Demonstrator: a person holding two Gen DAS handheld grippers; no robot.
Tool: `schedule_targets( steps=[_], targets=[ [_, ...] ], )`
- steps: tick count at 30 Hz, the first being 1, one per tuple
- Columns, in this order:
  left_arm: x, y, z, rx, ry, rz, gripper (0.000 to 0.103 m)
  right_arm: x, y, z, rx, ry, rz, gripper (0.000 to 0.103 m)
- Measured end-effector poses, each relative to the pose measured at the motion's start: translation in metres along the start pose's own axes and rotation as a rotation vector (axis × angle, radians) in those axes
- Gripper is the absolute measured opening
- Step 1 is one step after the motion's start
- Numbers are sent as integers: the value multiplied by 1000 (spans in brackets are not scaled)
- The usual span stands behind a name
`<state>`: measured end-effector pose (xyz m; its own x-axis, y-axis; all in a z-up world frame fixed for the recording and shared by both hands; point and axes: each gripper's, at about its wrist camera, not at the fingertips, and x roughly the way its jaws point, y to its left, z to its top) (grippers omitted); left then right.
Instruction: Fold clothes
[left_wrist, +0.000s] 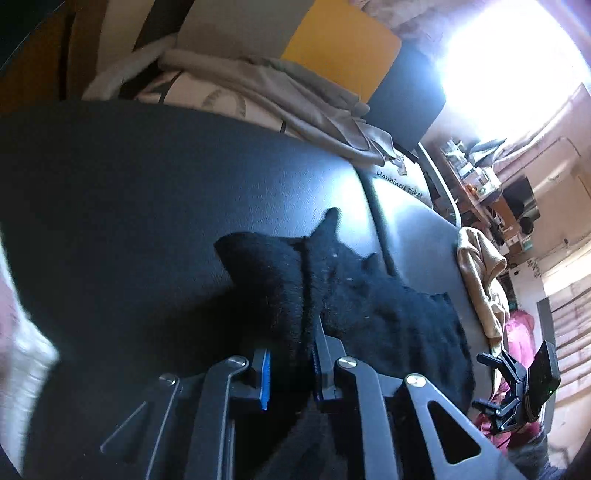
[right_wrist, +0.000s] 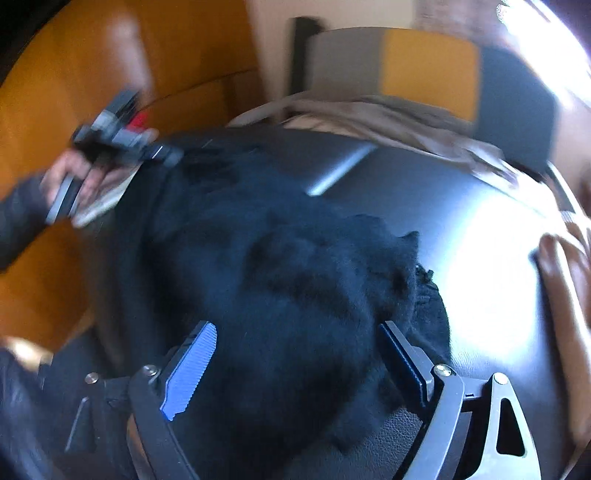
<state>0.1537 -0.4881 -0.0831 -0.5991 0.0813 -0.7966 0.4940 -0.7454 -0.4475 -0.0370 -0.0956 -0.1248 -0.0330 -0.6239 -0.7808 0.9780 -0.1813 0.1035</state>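
Your left hand-held gripper (left_wrist: 290, 373) is clamped on a raised fold of the black, fuzzy knit garment (left_wrist: 369, 306); the cloth rises as a ridge straight out from between its blue-padded fingers (left_wrist: 263, 380) and then spreads away to the right across the black, leather-grained desk (left_wrist: 147, 184). From that grip the bulk of the garment lies ahead and to the right, its long axis running from your left hand toward your right, so the left hand is the one that already has hold of it. In the right wrist view the same garment sits as a soft, rumpled mound with a ragged, ribbed edge on its right side, touching the desk all round. Your right hand-held gripper (right_wrist: 295, 358) stands apart, its ribbed blue pads (right_wrist: 192, 369) straddling the near part of the mound without pressing it; the cloth lies directly in front of and between them. I judge the next move turns on the right jaws closing on that near edge so the two grips can stretch the piece along its length. Beyond the desk lie beige crumpled clothes (left_wrist: 295, 96) and a tan cloth (left_wrist: 480, 273) draped at the right edge.
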Motion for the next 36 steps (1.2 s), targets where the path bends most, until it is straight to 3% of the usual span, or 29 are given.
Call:
schedule_targets(
  steps=[4, 7, 11, 16, 20, 26, 31, 36],
  targets=[
    [-27, -26, 6, 1, 11, -48, 15, 14, 9, 4, -109, 88, 80, 82],
    [-46, -57, 5, 1, 11, -114, 15, 42, 10, -4, -156, 177, 55, 82],
    [-57, -110, -2, -3, 4, -211, 15, 50, 8, -11, -143, 118, 40, 88],
    [-47, -175, -19, -32, 17, -291, 15, 56, 19, -19, -116, 54, 0, 102],
    [-11, -220, -24, -34, 45, -270, 15, 57, 21, -24, -74, -2, -2, 103],
    [75, -264, -42, -5, 190, -179, 15, 48, 8, -34, -4, -81, 59, 103],
    [127, -269, -65, -40, 294, -122, 17, 43, 8, -35, 12, -108, 73, 103],
    [138, -275, -74, -68, 374, -133, 22, 34, 17, -41, -19, -84, 27, 103]
  ],
)
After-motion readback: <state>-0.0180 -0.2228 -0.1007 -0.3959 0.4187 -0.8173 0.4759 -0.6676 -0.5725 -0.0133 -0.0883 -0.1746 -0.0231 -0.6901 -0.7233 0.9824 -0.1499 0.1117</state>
